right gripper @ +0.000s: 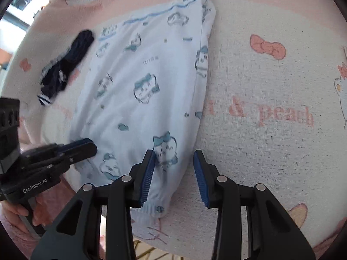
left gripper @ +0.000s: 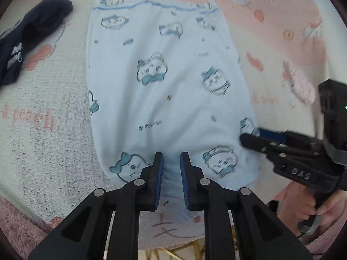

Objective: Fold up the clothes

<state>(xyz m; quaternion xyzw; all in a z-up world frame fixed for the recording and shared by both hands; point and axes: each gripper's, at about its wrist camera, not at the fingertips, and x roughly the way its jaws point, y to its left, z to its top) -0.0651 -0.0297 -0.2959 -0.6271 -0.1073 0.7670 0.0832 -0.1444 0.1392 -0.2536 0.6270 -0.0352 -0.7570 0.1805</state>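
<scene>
Blue-padded fingers of the left gripper (left gripper: pixel 171 162) stand a little apart over the near end of the light blue garment (left gripper: pixel 164 82), with a raised fold of its cloth in the gap between them; whether the pads press on that cloth cannot be told. From the right wrist view, the right gripper (right gripper: pixel 174 162) has its jaws moderately apart, straddling the garment's near right edge: the left pad lies over the printed cloth, the right pad over the bare blanket (right gripper: pixel 271 86) just beside it, and neither visibly pinches anything. The garment, printed with blue cartoon animals and trimmed with a blue stripe at its far hem, lies flat and lengthwise on the pink and cream blanket, which carries bows, cartoon cats and the word "peach". A dark navy garment (left gripper: pixel 28 36) with white stripes lies crumpled beyond the light blue one's far left corner, close to it. A hand (left gripper: pixel 312 205) grips the handle of the right gripper, seen at the right of the left wrist view
</scene>
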